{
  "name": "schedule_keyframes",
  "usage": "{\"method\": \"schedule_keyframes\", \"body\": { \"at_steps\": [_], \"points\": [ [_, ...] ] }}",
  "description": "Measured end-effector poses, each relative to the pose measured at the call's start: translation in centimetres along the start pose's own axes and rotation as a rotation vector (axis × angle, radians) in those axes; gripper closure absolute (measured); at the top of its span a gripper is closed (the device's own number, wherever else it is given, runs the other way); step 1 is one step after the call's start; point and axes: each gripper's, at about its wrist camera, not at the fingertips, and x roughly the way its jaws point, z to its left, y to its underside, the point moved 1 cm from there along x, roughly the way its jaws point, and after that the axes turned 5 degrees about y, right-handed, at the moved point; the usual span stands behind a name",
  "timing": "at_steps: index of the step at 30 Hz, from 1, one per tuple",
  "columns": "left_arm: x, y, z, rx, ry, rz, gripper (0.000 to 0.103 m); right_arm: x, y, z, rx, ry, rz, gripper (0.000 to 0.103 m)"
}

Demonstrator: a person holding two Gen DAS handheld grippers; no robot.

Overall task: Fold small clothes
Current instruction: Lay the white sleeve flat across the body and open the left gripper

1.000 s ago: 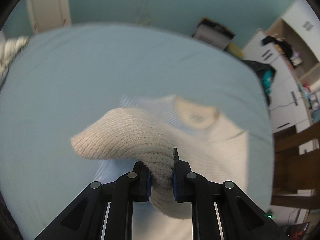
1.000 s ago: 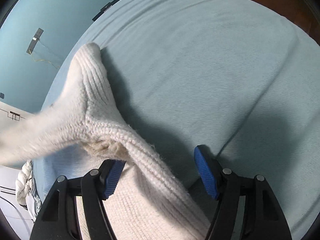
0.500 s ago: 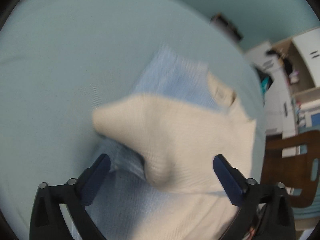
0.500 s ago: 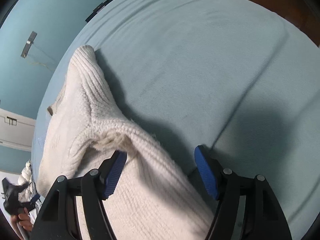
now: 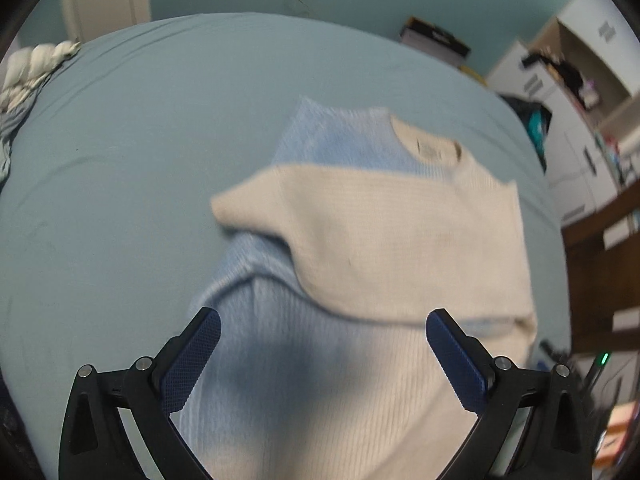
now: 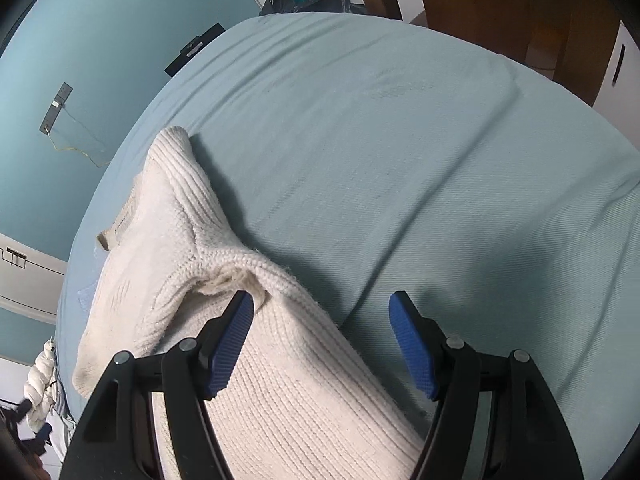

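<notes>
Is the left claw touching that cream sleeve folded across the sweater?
Apart. In the left wrist view the left gripper is open, its fingers wide on either side, and the folded sleeve lies flat on the sweater ahead of the fingertips.

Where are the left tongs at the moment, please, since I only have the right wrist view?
Observer: The left tongs are open above the lower body of the sweater and hold nothing.
Operator: Thank you. How does the other sleeve lie?
Observer: A cream sleeve lies folded flat across the chest, just below the collar.
Operator: Is the sweater cream all over, as it looks to me?
Observer: No. The body above and below that sleeve is light blue, paler than the bedsheet around it.
</notes>
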Motion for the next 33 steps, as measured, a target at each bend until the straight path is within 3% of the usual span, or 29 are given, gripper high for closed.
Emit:
{"method": "schedule_keyframes", "body": {
  "at_steps": [5, 12, 23, 28, 33],
  "points": [
    [1.2, 1.3, -2.1, 0.126, -0.064, -0.016, 0.0, 0.7, 0.0, 0.9, -0.021, 0.01, 0.013, 0.036],
    [2.5, 2.4, -1.9, 0.175, -0.097, -0.033, 0.0, 0.9, 0.1, 1.2, -0.048, 0.025, 0.009, 0.036],
    [2.1, 2.0, 1.4, 0.105, -0.139, -0.057, 0.0, 0.3, -0.5, 0.3, 0.009, 0.037, -0.035, 0.036],
    [2.2, 1.7, 2.7, 0.08, -0.161, -0.061, 0.0, 1.8, -0.7, 3.4, -0.104, 0.044, -0.023, 0.036],
    [2.8, 1.7, 3.1, 0.08, -0.168, -0.05, 0.0, 3.8, -0.6, 8.1, -0.309, 0.085, -0.049, 0.036]
  ]
}}
